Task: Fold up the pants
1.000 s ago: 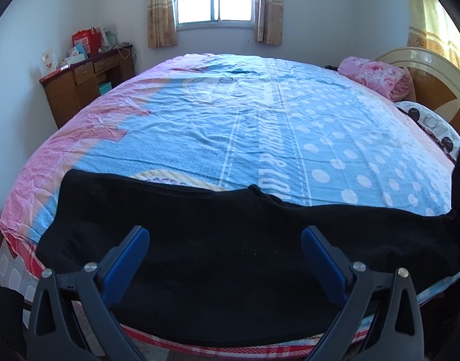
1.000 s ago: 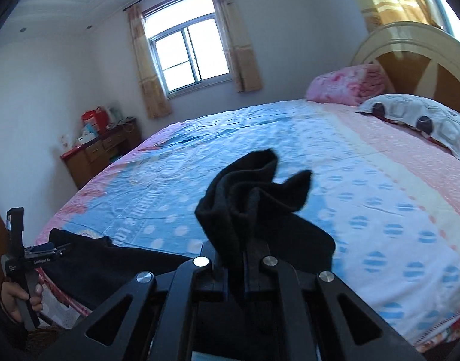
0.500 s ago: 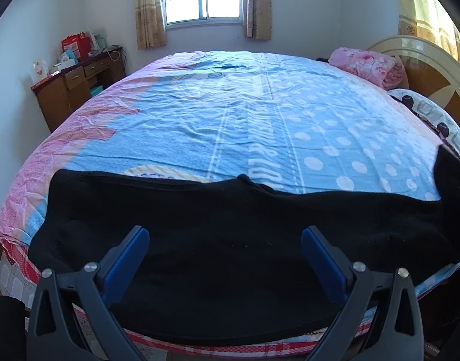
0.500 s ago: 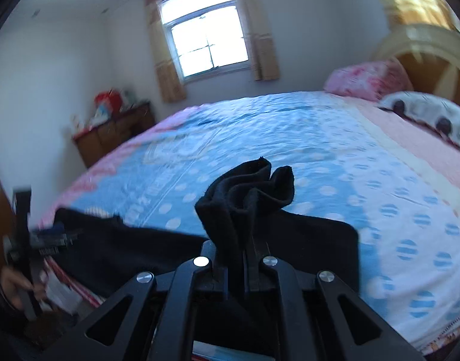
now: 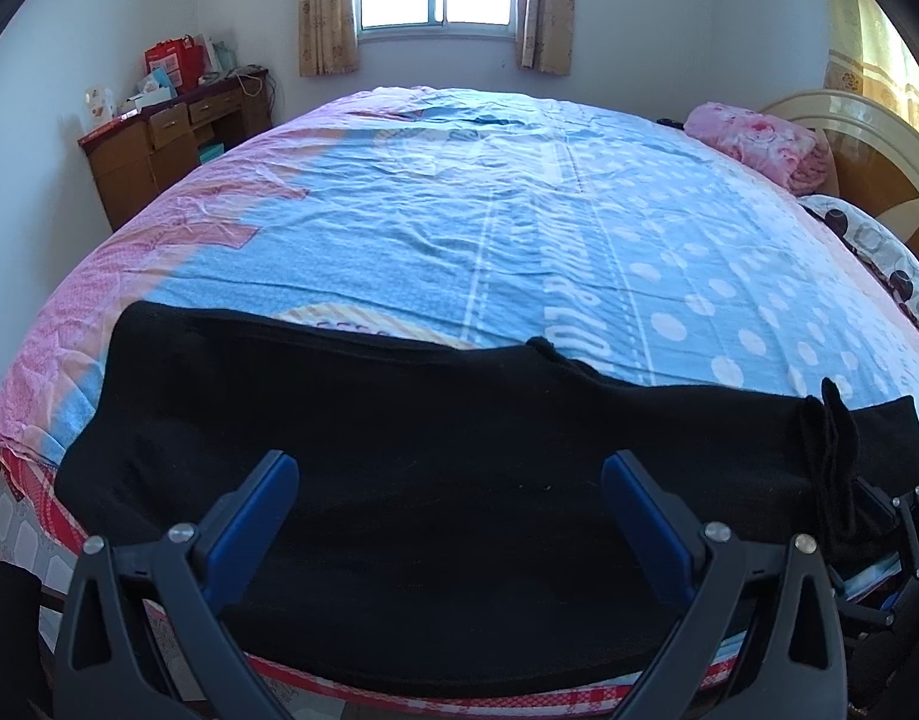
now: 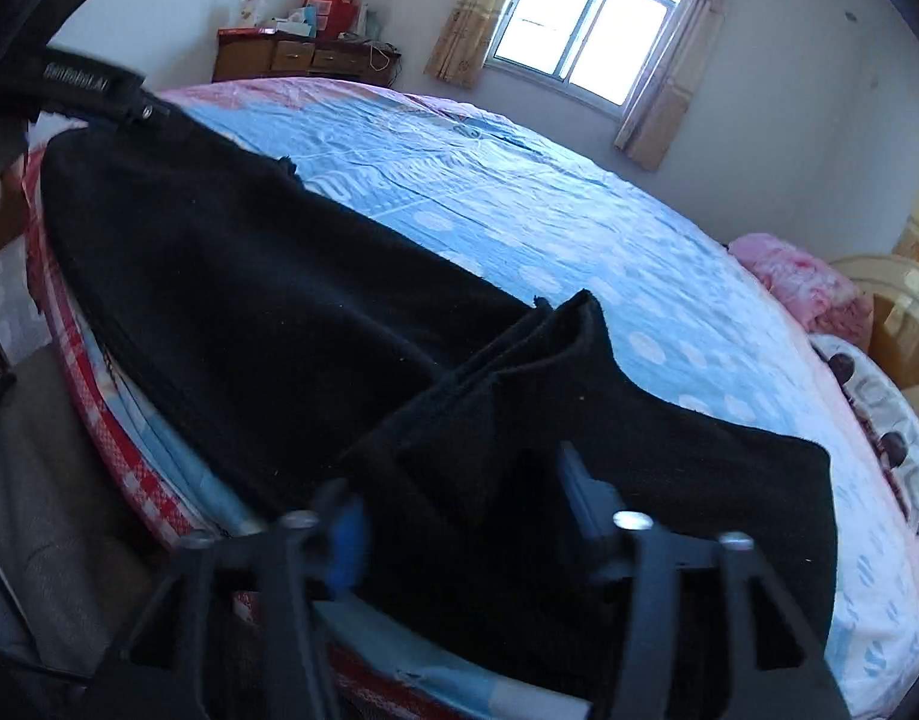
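Note:
Black pants (image 5: 399, 420) lie stretched along the near edge of the bed (image 5: 519, 228). My left gripper (image 5: 450, 468) hovers just over their middle, open, with only flat cloth beneath its blue fingers (image 5: 273, 480). In the right wrist view the pants (image 6: 249, 276) run off to the upper left. A raised fold of the cloth (image 6: 519, 372) stands between the fingers of my right gripper (image 6: 459, 510). Its jaws are opening, and the pads stand apart from the fold. The left wrist view shows that fold (image 5: 831, 456) bunched at the right end of the pants.
A wooden desk (image 5: 171, 138) with boxes stands by the far left wall. At the right lie a pink folded blanket (image 5: 759, 144) and a spotted pillow (image 5: 879, 258), next to the headboard (image 5: 867, 132). The bed's red-checked side (image 6: 129, 456) drops to the floor.
My right gripper rolled and came down to the bed's near edge, laying the lifted pant end down, and its shut jaws have parted. The left gripper kept still and open.

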Demonstrator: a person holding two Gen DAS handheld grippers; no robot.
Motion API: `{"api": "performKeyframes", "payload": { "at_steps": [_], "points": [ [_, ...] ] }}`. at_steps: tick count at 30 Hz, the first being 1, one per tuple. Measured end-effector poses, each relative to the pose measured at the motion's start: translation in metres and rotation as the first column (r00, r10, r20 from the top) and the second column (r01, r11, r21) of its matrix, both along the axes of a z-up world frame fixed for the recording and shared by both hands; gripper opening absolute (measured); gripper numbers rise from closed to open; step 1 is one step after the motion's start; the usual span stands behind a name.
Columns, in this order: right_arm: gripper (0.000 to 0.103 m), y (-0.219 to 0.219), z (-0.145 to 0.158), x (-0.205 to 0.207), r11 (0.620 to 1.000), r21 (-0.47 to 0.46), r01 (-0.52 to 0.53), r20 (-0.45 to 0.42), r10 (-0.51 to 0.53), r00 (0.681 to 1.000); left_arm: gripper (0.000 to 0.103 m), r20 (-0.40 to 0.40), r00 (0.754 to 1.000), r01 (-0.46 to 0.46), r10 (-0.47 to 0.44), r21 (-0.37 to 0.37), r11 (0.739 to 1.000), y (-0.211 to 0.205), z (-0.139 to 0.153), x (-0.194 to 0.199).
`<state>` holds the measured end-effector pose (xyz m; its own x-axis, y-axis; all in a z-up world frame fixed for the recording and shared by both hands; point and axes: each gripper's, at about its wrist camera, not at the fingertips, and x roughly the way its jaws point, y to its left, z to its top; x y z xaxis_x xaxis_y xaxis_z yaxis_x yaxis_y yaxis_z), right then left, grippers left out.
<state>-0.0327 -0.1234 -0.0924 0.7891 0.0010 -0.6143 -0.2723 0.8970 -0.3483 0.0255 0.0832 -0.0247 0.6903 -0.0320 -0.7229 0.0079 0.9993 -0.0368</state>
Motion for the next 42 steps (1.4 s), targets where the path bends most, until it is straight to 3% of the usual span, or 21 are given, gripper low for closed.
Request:
{"api": "performKeyframes", "payload": {
  "at_steps": [3, 6, 8, 10, 12, 15, 17, 22, 27, 28, 30, 32, 33, 35, 37, 40, 42],
  "points": [
    [0.061, 0.000, 0.001, -0.001, 1.000, 0.002, -0.020, -0.005, 0.020, 1.000, 0.103, 0.007, 1.000, -0.004, 0.004, 0.004, 1.000, 0.002, 0.002, -0.001],
    [0.061, -0.010, 0.017, -0.012, 0.981, 0.161, -0.107, -0.044, 0.115, 0.992, 0.103, 0.019, 1.000, -0.009, 0.009, 0.006, 1.000, 0.005, 0.004, -0.002],
    [0.061, -0.017, 0.036, -0.025, 0.961, 0.226, -0.160, -0.007, 0.165, 0.986, 0.103, 0.020, 1.000, -0.015, 0.015, 0.005, 1.000, 0.007, 0.005, -0.001],
    [0.062, -0.034, 0.059, -0.027, 0.933, 0.324, -0.160, 0.050, 0.152, 0.987, 0.103, 0.012, 1.000, -0.018, 0.018, -0.003, 1.000, 0.007, 0.004, 0.000],
    [0.065, -0.058, 0.078, -0.012, 0.890, 0.446, -0.100, 0.063, 0.080, 0.995, 0.103, 0.006, 1.000, -0.011, 0.011, -0.014, 1.000, 0.006, 0.003, 0.000],
    [0.065, -0.089, 0.080, 0.033, 0.815, 0.575, 0.072, -0.036, -0.063, 0.997, 0.103, 0.019, 1.000, 0.005, -0.005, -0.003, 1.000, 0.002, 0.005, -0.004],
    [0.064, -0.098, 0.067, 0.059, 0.789, 0.592, 0.162, -0.105, -0.124, 0.987, 0.103, 0.028, 1.000, 0.003, -0.003, 0.012, 1.000, 0.001, 0.007, -0.004],
    [0.062, -0.077, 0.021, 0.081, 0.763, 0.625, 0.166, -0.222, -0.030, 0.975, 0.103, -0.001, 1.000, -0.009, 0.009, -0.006, 1.000, 0.007, -0.002, 0.003],
    [0.064, -0.036, 0.020, 0.059, 0.890, 0.455, 0.031, -0.138, 0.036, 0.990, 0.103, -0.013, 1.000, -0.016, 0.015, -0.012, 1.000, 0.012, -0.008, 0.004],
    [0.064, -0.034, 0.021, 0.057, 0.898, 0.439, 0.017, -0.121, 0.041, 0.992, 0.103, -0.010, 1.000, -0.019, 0.019, -0.012, 1.000, 0.013, -0.008, 0.004],
    [0.064, -0.031, 0.030, 0.041, 0.877, 0.481, -0.018, -0.081, 0.065, 0.995, 0.103, -0.012, 0.999, -0.030, 0.030, -0.021, 0.999, 0.017, -0.009, 0.005],
    [0.064, -0.025, 0.022, 0.041, 0.859, 0.508, -0.059, -0.130, 0.145, 0.981, 0.103, -0.017, 0.999, -0.035, 0.035, -0.036, 0.999, 0.020, -0.010, 0.006],
    [0.064, -0.019, 0.014, 0.043, 0.872, 0.487, -0.053, -0.181, 0.160, 0.970, 0.103, -0.017, 0.999, -0.036, 0.036, -0.037, 0.999, 0.020, -0.010, 0.005],
    [0.064, -0.017, 0.013, 0.035, 0.874, 0.481, -0.062, -0.166, 0.161, 0.973, 0.103, -0.007, 0.999, -0.038, 0.038, -0.031, 0.999, 0.022, -0.008, 0.003],
    [0.064, -0.022, 0.023, 0.032, 0.827, 0.558, -0.075, -0.179, 0.208, 0.962, 0.103, 0.004, 0.999, -0.045, 0.045, -0.028, 0.999, 0.024, -0.006, 0.002],
    [0.064, -0.039, 0.042, 0.021, 0.770, 0.633, -0.072, -0.116, 0.186, 0.976, 0.103, 0.011, 0.998, -0.057, 0.057, -0.035, 0.998, 0.030, -0.004, 0.002],
    [0.064, -0.044, 0.038, 0.016, 0.765, 0.642, -0.047, -0.123, 0.163, 0.979, 0.103, 0.018, 0.997, -0.075, 0.075, -0.026, 0.997, 0.036, -0.003, 0.000]
  ]
}}
